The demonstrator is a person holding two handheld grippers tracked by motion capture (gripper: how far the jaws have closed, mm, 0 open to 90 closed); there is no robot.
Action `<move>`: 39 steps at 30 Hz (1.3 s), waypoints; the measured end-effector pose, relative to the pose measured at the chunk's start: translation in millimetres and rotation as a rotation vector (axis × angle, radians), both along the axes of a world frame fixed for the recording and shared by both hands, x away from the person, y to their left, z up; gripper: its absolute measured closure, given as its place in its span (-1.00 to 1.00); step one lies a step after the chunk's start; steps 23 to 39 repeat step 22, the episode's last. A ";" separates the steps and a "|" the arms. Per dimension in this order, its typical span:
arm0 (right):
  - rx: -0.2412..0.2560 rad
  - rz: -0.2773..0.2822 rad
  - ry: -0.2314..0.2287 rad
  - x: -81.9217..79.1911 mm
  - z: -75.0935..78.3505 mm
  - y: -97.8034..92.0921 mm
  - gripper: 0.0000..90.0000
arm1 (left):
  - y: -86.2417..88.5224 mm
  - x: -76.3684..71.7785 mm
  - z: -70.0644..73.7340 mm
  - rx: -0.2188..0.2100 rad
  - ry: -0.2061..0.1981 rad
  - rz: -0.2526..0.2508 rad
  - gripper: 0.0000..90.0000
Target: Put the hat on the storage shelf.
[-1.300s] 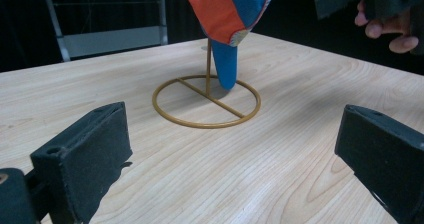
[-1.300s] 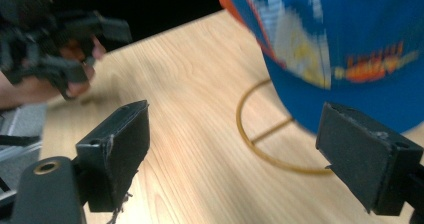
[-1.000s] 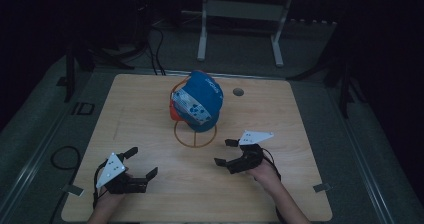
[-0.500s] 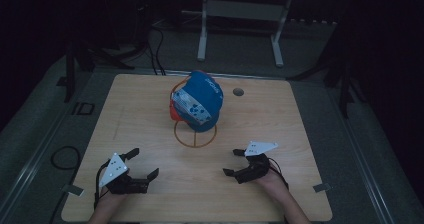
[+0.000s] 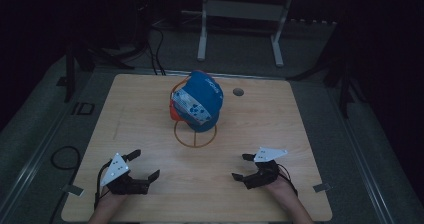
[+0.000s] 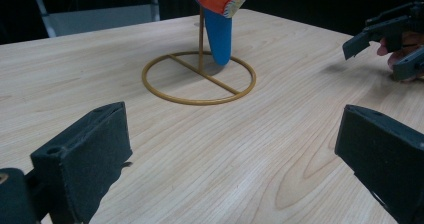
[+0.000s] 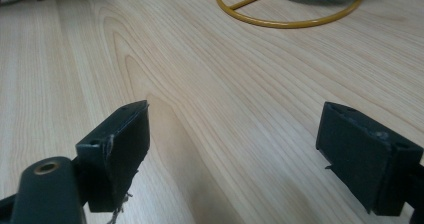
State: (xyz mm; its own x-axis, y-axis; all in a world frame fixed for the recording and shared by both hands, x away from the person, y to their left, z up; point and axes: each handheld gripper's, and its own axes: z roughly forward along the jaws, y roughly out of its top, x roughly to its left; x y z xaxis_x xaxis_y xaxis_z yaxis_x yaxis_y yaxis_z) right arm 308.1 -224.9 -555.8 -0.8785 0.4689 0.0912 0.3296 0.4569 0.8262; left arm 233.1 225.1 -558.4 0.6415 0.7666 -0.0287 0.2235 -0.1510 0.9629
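Note:
A blue cap with white and orange panels (image 5: 198, 100) hangs on a gold wire stand whose ring base (image 5: 195, 135) lies on the wooden table (image 5: 150, 109). My left gripper (image 5: 144, 165) rests near the front left of the table, open and holding nothing. My right gripper (image 5: 242, 167) rests near the front right, also open and holding nothing. In the left gripper view the ring base (image 6: 199, 79) and the cap's blue brim (image 6: 218, 36) lie ahead, and the right gripper (image 6: 385, 41) is at the far right. The right gripper view catches the ring base (image 7: 290, 14) at the top.
A small dark round hole (image 5: 238, 91) marks the table behind the cap. A white metal frame (image 5: 240, 19) stands on the floor beyond the table. Cables (image 5: 62, 156) trail on the floor at the left.
My right gripper has drawn back toward the front edge of the table and slightly right. The left gripper has hardly moved. The cap and stand are still.

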 end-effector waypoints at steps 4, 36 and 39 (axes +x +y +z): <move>0.005 -0.019 -0.006 -2.6 0.8 -11.3 -0.69 | -0.6 0.6 -0.3 0.003 0.004 -0.001 -0.96; 0.014 -0.127 -0.037 3.9 -1.7 -43.4 -0.69 | -1.0 0.8 -1.4 0.006 0.008 0.007 -0.96; 0.014 -0.127 -0.037 3.9 -1.7 -43.4 -0.69 | -1.0 0.8 -1.4 0.006 0.008 0.007 -0.96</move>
